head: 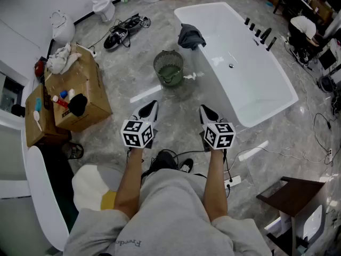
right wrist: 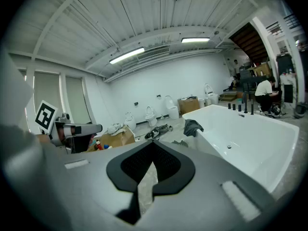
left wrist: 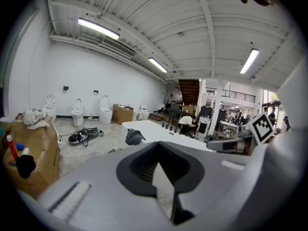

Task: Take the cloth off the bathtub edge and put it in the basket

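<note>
A dark grey cloth (head: 191, 36) hangs over the near left edge of the white bathtub (head: 277, 101). On the floor just left of the tub stands a round green mesh basket (head: 169, 68). Both grippers are held side by side above the floor, well short of the basket and the cloth. The left gripper (head: 151, 108) is shut with nothing in it, and so is the right gripper (head: 205, 111). The cloth (left wrist: 134, 137) shows far ahead in the left gripper view. In the right gripper view the cloth (right wrist: 192, 127) lies on the tub rim (right wrist: 211, 110).
Cardboard boxes (head: 80, 92) with rags and bottles stand at the left. Toilets (head: 101, 1) line the far wall. A heap of cables (head: 125, 30) lies beyond the basket. A power strip (head: 233, 182) and a dark wooden stool (head: 295, 195) are at the lower right.
</note>
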### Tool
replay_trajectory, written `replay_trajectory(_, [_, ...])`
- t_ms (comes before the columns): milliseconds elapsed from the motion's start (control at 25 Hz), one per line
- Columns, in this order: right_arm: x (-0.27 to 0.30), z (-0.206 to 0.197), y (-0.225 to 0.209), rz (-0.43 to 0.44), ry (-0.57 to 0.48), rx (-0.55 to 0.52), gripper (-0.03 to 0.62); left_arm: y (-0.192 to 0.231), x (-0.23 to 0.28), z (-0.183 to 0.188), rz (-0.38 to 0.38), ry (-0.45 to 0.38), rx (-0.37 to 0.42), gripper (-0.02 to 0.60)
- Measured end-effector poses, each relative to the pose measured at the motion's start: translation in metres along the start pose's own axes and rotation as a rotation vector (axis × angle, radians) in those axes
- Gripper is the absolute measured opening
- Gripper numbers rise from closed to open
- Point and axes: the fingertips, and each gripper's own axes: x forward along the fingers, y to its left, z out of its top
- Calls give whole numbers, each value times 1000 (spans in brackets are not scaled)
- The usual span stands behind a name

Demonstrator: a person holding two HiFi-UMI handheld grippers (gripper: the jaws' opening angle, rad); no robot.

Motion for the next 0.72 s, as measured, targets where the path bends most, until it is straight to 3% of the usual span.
replay_trajectory(160, [-2,-5,2,-6,5,-16,2,-9,2,-4,-44,4,-7,57])
replay_trajectory(520, [-13,-6,-9,-18,0,-45,2,-12,1,-5,-10,5,-25,57])
replay_trajectory(720, [-8,-4,-15,53,-44,104,2,3,2,-7,31,-8,-51,57])
